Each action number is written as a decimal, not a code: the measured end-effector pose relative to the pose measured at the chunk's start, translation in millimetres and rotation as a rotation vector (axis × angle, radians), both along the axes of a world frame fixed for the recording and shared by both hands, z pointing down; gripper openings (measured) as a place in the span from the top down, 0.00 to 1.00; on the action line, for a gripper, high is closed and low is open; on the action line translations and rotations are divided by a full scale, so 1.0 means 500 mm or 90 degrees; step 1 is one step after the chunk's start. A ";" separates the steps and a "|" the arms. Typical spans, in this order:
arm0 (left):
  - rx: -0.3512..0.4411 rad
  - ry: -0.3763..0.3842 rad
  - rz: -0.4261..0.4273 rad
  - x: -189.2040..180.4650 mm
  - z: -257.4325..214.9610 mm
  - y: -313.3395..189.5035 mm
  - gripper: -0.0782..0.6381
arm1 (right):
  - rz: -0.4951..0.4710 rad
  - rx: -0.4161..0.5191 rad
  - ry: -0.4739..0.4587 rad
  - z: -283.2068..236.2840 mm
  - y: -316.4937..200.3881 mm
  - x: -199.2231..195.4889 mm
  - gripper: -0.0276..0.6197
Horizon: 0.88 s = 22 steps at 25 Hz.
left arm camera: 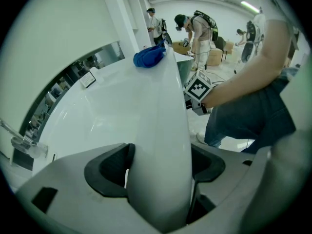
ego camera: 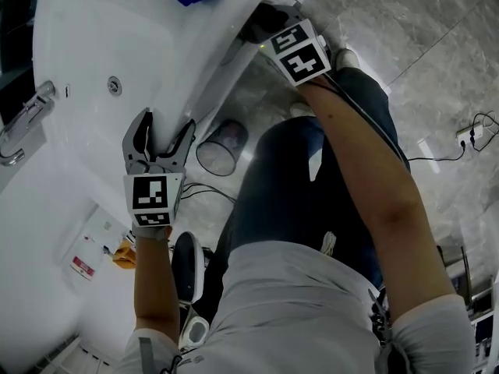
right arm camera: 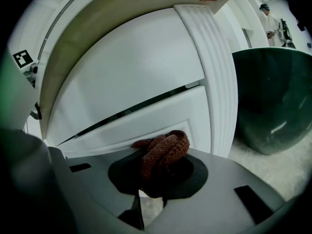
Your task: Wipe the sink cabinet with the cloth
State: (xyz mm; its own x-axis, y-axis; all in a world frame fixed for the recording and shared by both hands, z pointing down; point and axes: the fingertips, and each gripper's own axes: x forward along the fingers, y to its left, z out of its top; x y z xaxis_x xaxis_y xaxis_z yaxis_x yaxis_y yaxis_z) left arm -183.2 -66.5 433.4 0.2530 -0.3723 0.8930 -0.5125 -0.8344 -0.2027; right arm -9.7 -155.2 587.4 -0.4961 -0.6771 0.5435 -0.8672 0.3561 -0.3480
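Your left gripper (ego camera: 160, 131), centre left, has its jaws clamped around the sink rim (left arm camera: 163, 130), likely to brace your lean. Your right gripper (ego camera: 263, 28), at top centre, pinches the reddish cloth (right arm camera: 163, 152) against the white cabinet door (right arm camera: 146, 82). Only the right gripper view shows the cloth; the head view hides it.

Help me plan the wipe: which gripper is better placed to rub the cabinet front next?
Right. The right gripper has its jaws shut on the reddish cloth, right at the cabinet door. The left gripper clamps the sink rim and carries no cloth.
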 end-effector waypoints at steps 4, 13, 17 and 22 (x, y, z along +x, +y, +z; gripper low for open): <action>0.004 -0.001 0.003 0.003 0.000 -0.001 0.43 | 0.009 -0.001 -0.017 0.001 0.016 -0.031 0.84; 0.010 0.007 0.006 0.005 -0.001 0.001 0.43 | 0.012 0.011 -0.028 0.002 0.051 -0.105 0.84; 0.003 0.012 0.006 0.002 -0.005 0.001 0.43 | 0.021 0.016 -0.024 -0.001 0.062 -0.131 0.84; 0.007 0.020 0.011 0.006 -0.007 0.002 0.43 | 0.036 0.024 -0.013 -0.003 0.070 -0.145 0.84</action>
